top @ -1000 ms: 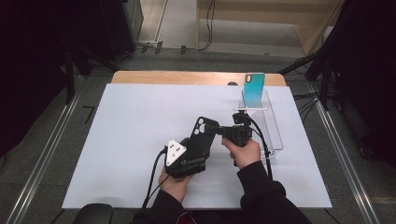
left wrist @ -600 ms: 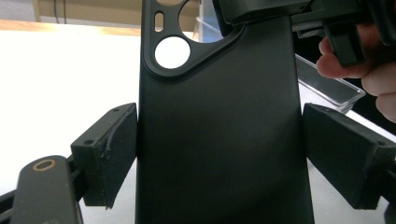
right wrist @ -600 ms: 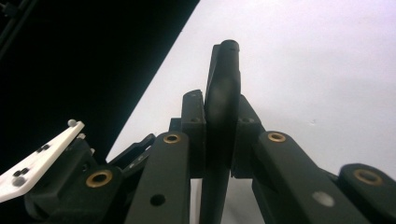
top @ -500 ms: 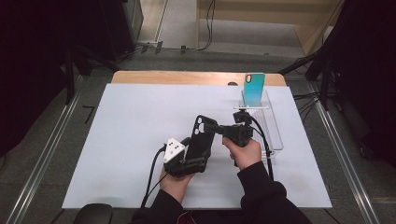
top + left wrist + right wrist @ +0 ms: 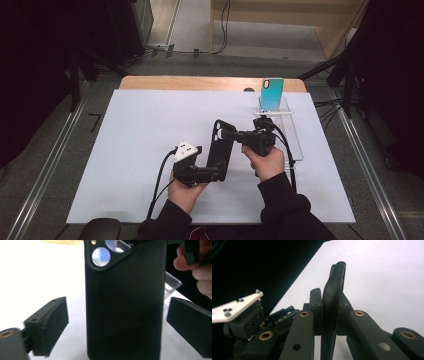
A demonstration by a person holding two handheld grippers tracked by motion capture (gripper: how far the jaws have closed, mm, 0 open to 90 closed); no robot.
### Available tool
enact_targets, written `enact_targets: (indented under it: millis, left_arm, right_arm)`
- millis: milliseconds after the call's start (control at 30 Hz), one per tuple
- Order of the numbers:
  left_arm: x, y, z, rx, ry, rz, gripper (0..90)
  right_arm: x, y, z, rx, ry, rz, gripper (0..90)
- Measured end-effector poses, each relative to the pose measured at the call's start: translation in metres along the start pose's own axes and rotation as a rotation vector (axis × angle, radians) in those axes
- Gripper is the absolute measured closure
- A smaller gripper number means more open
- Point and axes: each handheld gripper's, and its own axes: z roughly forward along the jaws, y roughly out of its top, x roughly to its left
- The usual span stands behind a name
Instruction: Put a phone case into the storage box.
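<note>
Near the middle of the white worktop [image 5: 125, 150], a black phone case [image 5: 221, 149] is held up between the two claws, its camera cut-out at the far end and its plain end towards the person.

The right claw [image 5: 231, 134] comes in from the right and is clamped on the case near its far end. In the right gripper view the jaws stand on either side of the case's thin edge [image 5: 333, 305], with the pads pressed flat against both faces.

The left claw [image 5: 214, 174] sits at the near end of the case. Its jaws have just been opening, and in the left gripper view they stand wide apart, one at each side, with the case [image 5: 125, 307] upright between them and a clear gap of white worktop showing on both sides. Neither pad touches the case. The round lens hole in the cut-out shows at the top of that view, and the fingers of the right hand [image 5: 197, 272] appear at the upper right.

Farther off, at the far right of the worktop, a teal phone [image 5: 272, 94] leans upright on a clear stand [image 5: 287, 130], well apart from the case. The person's sleeves enter from the near edge, and a black cable trails back from each claw.
</note>
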Motion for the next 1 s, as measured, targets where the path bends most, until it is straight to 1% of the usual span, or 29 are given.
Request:
enact_targets:
  millis: [133, 167, 200, 233, 300, 333, 400, 433, 467, 500, 567, 667, 767, 800, 867, 1000]
  left_arm:
    - [-0.001, 0.004, -0.001, 0.042, -0.029, 0.015, 7.4]
    - [-0.001, 0.006, -0.001, 0.057, -0.031, 0.017, 7.6]
    - [-0.001, 0.008, -0.002, 0.061, -0.030, 0.023, 7.6]
    - [0.000, 0.009, -0.003, 0.065, -0.041, 0.022, 7.9]
    - [0.002, 0.013, -0.005, 0.098, -0.035, 0.022, 14.4]
    - [0.003, 0.015, -0.006, 0.111, -0.038, 0.016, 14.3]
    - [0.006, 0.019, -0.007, 0.125, -0.058, 0.004, 14.3]
    - [0.007, 0.020, -0.008, 0.125, -0.067, 0.003, 14.4]
    - [0.007, 0.022, -0.009, 0.135, -0.077, 0.008, 14.9]
    - [0.008, 0.023, -0.009, 0.141, -0.086, 0.008, 15.2]
    - [0.009, 0.026, -0.010, 0.163, -0.097, 0.021, 15.4]
    - [0.012, 0.028, -0.011, 0.186, -0.135, 0.006, 15.4]
    - [0.016, 0.031, -0.011, 0.214, -0.152, 0.021, 15.4]
    - [0.018, 0.032, -0.011, 0.216, -0.152, 0.032, 15.4]
    - [0.021, 0.034, -0.012, 0.215, -0.162, 0.039, 15.4]
    - [0.028, 0.039, -0.015, 0.223, -0.195, 0.051, 15.4]
  right_arm:
    - [0.001, -0.001, -0.003, 0.007, -0.009, -0.056, 78.2]
    - [0.001, -0.001, -0.004, 0.006, -0.018, -0.071, 78.2]
    - [0.002, -0.001, -0.004, 0.007, -0.023, -0.087, 78.2]
    - [0.002, -0.001, -0.005, 0.007, -0.027, -0.097, 78.2]
    - [0.003, -0.002, -0.007, 0.009, -0.035, -0.118, 78.2]
    - [0.003, -0.002, -0.008, 0.010, -0.036, -0.128, 78.2]
    - [0.003, -0.003, -0.009, 0.011, -0.042, -0.141, 78.2]
    - [0.002, -0.004, -0.010, 0.012, -0.038, -0.155, 78.2]
    - [0.002, -0.005, -0.011, 0.013, -0.041, -0.165, 78.2]
    - [0.001, -0.005, -0.012, 0.012, -0.038, -0.180, 78.2]
    - [0.001, -0.006, -0.014, 0.020, -0.027, -0.206, 78.2]
    - [-0.001, -0.007, -0.017, 0.030, -0.009, -0.230, 78.2]
    - [0.000, -0.008, -0.019, 0.045, -0.007, -0.259, 78.2]
    - [0.000, -0.009, -0.020, 0.043, -0.001, -0.267, 78.2]
    - [-0.001, -0.009, -0.021, 0.044, 0.010, -0.281, 78.1]
    - [-0.003, -0.010, -0.023, 0.044, 0.052, -0.300, 78.1]
